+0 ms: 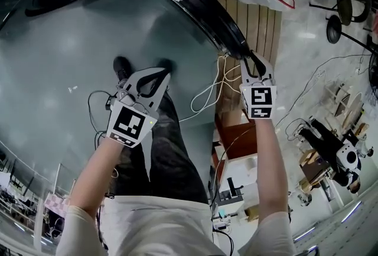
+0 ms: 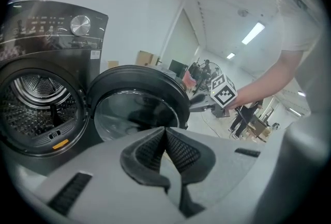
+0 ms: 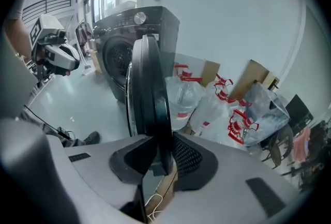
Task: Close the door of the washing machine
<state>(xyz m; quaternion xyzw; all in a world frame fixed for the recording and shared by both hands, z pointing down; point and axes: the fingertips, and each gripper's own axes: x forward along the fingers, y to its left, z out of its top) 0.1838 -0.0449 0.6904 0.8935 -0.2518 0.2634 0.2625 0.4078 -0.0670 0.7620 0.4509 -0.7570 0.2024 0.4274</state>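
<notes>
Washing machine door [image 2: 135,106] stands swung wide open, hinged beside the drum opening [image 2: 36,101]. At left, the left tool [image 2: 165,131] hangs free, its jaws together on nothing, aimed toward the door's glass. At right, the right tool [image 3: 159,139] pinches the door's outer rim between its pads. The closing swing looks about to start. Next, the rim needs carrying round toward the drum until it seats shut.

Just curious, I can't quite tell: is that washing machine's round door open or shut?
Open. The round black door stands swung away from the dark washing machine, exposing its steel drum; the right tool grips its rim.
</notes>
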